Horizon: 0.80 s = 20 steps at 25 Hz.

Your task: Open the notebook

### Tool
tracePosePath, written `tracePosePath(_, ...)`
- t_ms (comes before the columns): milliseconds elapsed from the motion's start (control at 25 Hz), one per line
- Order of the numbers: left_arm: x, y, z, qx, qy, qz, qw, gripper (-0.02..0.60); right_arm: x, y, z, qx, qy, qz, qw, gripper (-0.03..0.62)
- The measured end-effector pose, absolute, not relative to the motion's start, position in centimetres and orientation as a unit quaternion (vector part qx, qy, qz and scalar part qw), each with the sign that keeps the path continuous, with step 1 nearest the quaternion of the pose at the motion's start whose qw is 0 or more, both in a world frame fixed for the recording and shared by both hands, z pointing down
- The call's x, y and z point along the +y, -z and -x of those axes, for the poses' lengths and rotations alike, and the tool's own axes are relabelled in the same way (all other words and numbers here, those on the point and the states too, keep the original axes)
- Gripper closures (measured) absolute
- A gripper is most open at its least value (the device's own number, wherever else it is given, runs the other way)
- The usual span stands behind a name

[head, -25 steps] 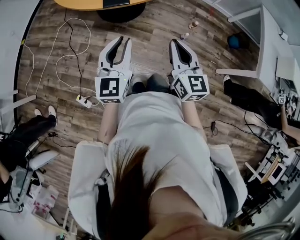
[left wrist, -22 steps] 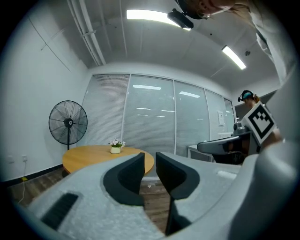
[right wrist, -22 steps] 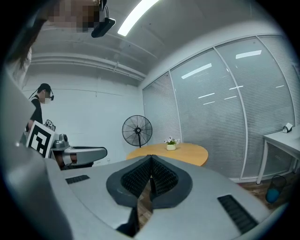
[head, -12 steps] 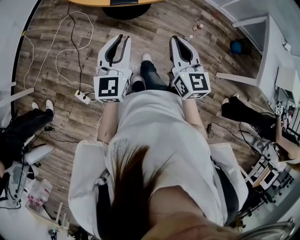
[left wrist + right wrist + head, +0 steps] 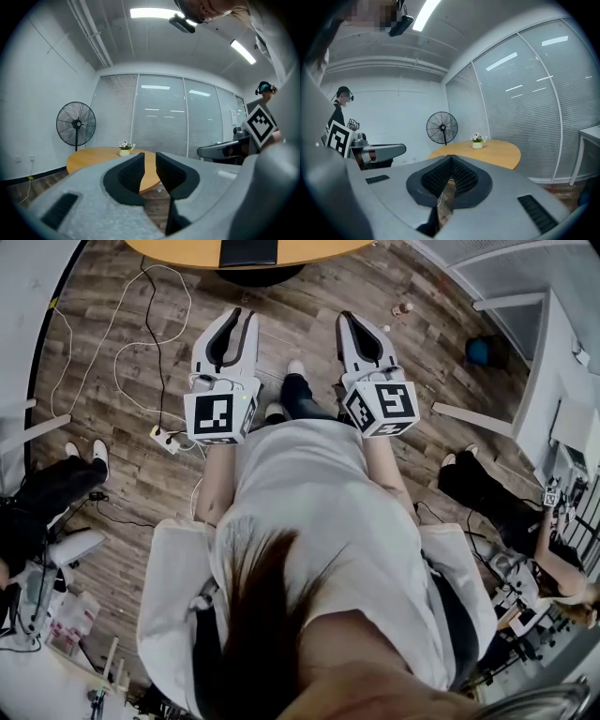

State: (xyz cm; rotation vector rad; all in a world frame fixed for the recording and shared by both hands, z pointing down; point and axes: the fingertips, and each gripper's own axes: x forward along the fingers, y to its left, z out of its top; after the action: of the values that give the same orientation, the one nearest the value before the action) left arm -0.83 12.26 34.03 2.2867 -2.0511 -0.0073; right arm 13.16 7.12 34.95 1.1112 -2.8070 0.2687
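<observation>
On the counter (image 5: 169, 249) ahead lies a dark notebook (image 5: 248, 251) (likely light, stiff-covered; lift its free edge); left hand-held gripper (image 5: 244, 315) empty, jaws apart; right hand-held gripper (image 5: 346, 316) empty, jaws together.

Bare wood floor (image 5: 309, 310) lies ahead; round table (image 5: 178, 251) beyond, cables (image 5: 165, 437) left.

Meeting room with a wood floor (image 5: 112, 474)
A round table (image 5: 93, 157) bears a flower pot (image 5: 124, 151); a fan (image 5: 76, 124) stands near it, and white cables (image 5: 122, 343) and a power strip (image 5: 169, 440) lie on the floor.
</observation>
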Motion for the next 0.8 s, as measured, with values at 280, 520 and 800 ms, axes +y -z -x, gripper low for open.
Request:
tracePosePath(280, 6.0, -33.2, 0.9, -0.681, -0.002, -0.732, 0.021, 0.495, 1.1, -34.4, -12.7, -0.933, -0.087, -0.344, 0.052, 0.592)
tracePosePath(520, 2.3, -33.1, 1.1, -0.692, -0.005, -0.722, 0.019, 0.495, -2.8, -34.5, -12.4, -0.940, -0.094, -0.325, 0.051, 0.592)
tracePosePath(800, -0.9, -33.4, 1.4, -0.702, -0.011, -0.712, 0.018, 0.495, -6.6, -34.7, -12.8, -0.943, -0.093, -0.316, 0.053, 0.592)
